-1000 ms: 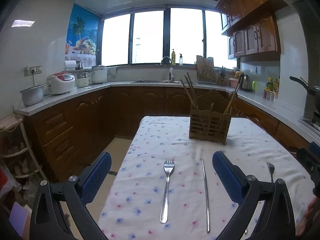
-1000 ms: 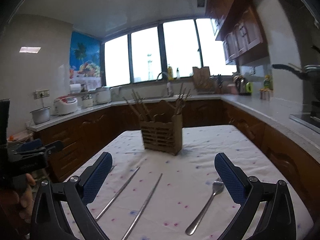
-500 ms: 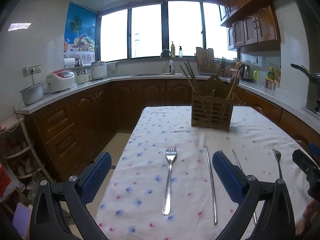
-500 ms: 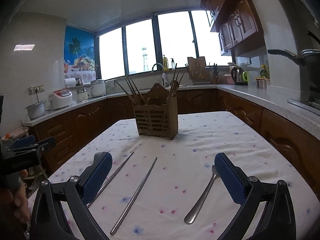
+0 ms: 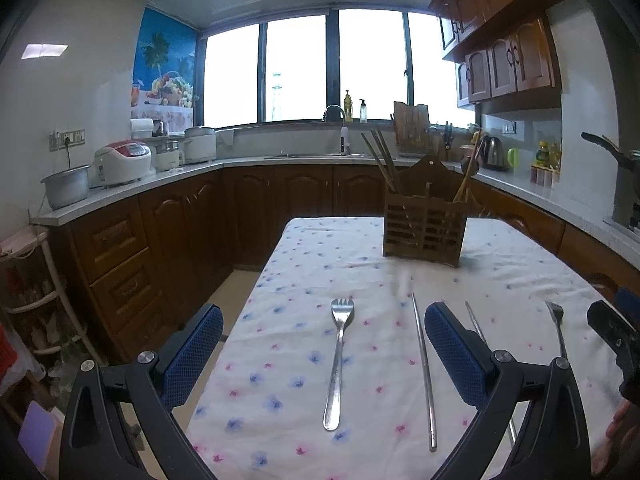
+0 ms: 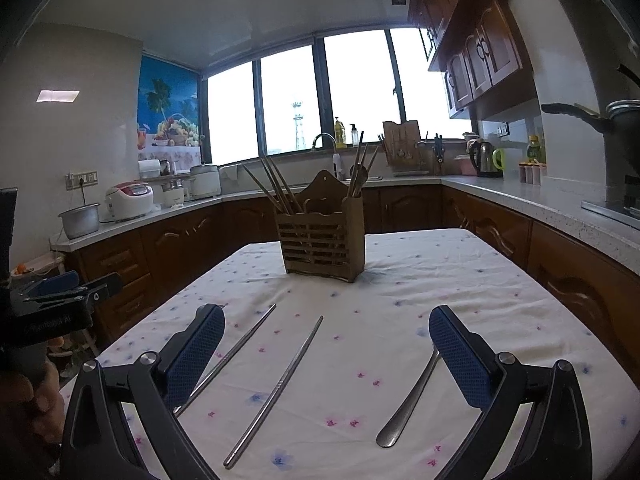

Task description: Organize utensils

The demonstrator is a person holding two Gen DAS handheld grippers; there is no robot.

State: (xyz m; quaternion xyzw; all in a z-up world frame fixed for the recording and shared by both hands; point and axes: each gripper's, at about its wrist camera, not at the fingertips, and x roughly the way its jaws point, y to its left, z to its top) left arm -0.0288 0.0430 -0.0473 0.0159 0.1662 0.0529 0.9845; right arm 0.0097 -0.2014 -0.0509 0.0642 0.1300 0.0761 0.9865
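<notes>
Both jaws spread wide and empty, left gripper (image 5: 324, 340), right gripper (image 6: 326, 344), second fork (image 6: 408, 404) head hidden behind finger

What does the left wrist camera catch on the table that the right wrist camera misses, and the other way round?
Only the left wrist view shows the near fork, lying whole between the open left gripper fingers. Only the right wrist view shows the full handle of the other fork; the right gripper is open too. Both show the wooden holder, two metal chopsticks and the flowered tablecloth.
</notes>
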